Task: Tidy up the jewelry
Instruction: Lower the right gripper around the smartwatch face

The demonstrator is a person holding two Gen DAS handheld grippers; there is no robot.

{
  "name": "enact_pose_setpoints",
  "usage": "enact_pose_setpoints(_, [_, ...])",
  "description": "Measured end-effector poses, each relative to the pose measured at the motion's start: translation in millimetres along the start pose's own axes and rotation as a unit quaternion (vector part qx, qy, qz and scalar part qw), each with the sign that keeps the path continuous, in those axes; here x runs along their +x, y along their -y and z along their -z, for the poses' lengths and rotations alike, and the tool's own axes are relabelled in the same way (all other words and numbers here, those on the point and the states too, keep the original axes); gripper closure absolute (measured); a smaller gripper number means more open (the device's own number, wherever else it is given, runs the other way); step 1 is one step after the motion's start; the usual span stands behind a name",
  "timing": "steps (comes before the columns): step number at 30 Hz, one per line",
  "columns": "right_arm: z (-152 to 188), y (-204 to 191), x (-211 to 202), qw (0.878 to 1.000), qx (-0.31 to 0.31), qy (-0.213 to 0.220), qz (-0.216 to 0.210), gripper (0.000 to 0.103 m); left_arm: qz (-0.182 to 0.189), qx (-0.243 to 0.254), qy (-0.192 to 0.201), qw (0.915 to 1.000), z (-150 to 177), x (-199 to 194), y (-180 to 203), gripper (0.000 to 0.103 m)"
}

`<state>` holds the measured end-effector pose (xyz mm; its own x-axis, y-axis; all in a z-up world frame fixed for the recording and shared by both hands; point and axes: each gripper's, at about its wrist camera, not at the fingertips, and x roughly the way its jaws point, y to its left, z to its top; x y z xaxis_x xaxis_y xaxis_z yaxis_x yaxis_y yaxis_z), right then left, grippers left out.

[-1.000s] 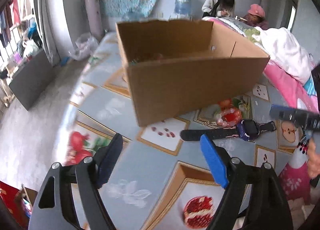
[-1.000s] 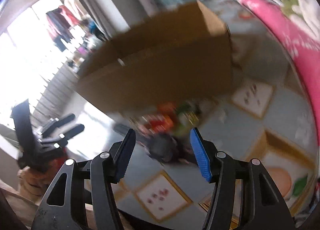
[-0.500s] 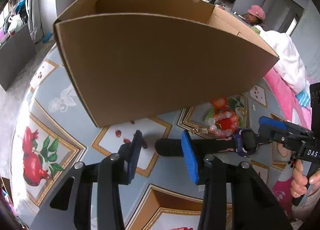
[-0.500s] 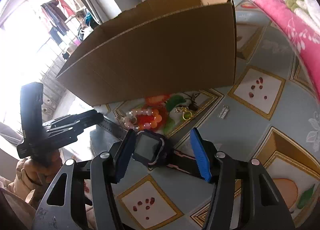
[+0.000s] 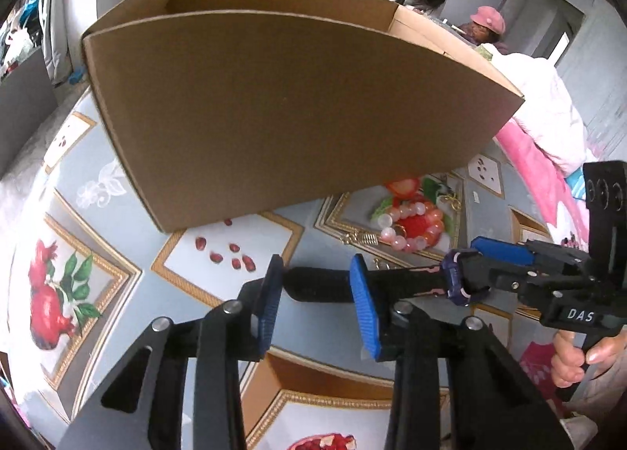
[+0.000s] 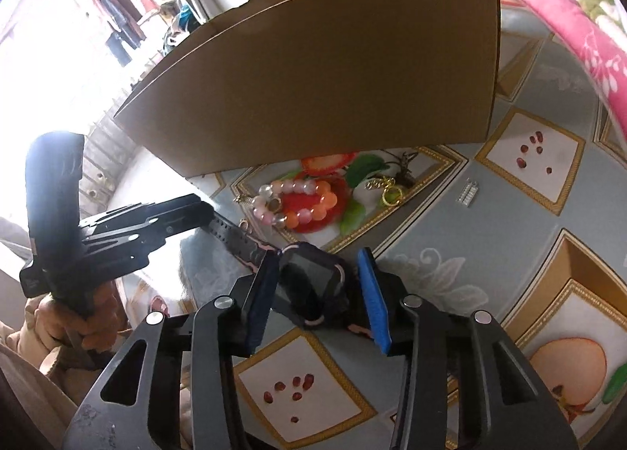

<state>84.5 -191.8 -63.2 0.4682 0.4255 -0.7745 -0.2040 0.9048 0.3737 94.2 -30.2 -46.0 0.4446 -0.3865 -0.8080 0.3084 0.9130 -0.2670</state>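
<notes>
Both grippers now lowered from wider spread, jaws closing: left gripper (image 5: 315, 303) around watch strap (image 5: 321, 289), right gripper (image 6: 317, 295) around watch face (image 6: 311, 287), neither pinched yet; lift into box (image 5: 274, 105) pending

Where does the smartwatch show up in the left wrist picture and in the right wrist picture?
Left wrist view: the smartwatch is right of centre, its strap running left between the left gripper's closing jaws.
Right wrist view: low centre, its face between the right gripper's closing jaws.
Shared landmark: the bead bracelet, before the cardboard box.
</notes>
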Motion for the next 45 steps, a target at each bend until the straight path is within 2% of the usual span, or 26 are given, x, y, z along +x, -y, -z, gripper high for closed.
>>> enact_pose_setpoints(9, [12.6, -18.9, -0.2, 1.000, -0.017, 0.000, -0.011, 0.063, 0.011, -0.023, 0.008, 0.9997, 16.5, -26.2, -12.6, 0.071])
enact_pose_setpoints(14, [11.8, -41.7, 10.8, 0.999, -0.051, 0.001, -0.005, 0.063, -0.002, -0.039, 0.015, 0.9991, 29.5, -42.5, -27.8, 0.071])
enact_pose_setpoints(21, [3.3, -62.6, 25.0, 0.997, -0.072, -0.004, -0.018, 0.061, -0.033, -0.058, 0.037, 0.9971, 46.0, -57.7, -47.7, 0.071])
enact_pose_setpoints(26, [-3.5, -68.8, 29.9, 0.997, -0.071, -0.018, -0.026, 0.046, -0.047, -0.070, 0.036, 0.9958, 47.5, -57.0, -58.4, 0.070])
enact_pose_setpoints(29, [0.8, -72.8, 22.5, 0.995, -0.096, -0.017, -0.009, 0.032, -0.066, -0.061, 0.032, 0.9954, 48.5, -53.8, -59.2, 0.069])
enact_pose_setpoints(30, [3.1, -73.9, 20.7, 0.994, -0.104, -0.017, 0.000, 0.031, -0.078, -0.057, 0.028, 0.9950, 48.9, -51.1, -58.5, 0.068])
enact_pose_setpoints(34, [8.6, -78.8, 27.6, 0.992, -0.121, -0.030, 0.026, 0.026, -0.122, -0.037, 0.024, 0.9916, 46.3, -47.5, -52.8, 0.056])
enact_pose_setpoints(40, [11.4, -92.7, 36.2, 0.981, -0.175, -0.048, 0.060, 0.008, -0.145, -0.020, 0.011, 0.9891, 46.0, -40.3, -47.1, 0.030])
enact_pose_setpoints(45, [24.1, -109.9, 44.1, 0.969, -0.227, -0.046, 0.092, 0.008, -0.163, -0.042, -0.002, 0.9857, 44.2, -37.8, -54.5, 0.014])
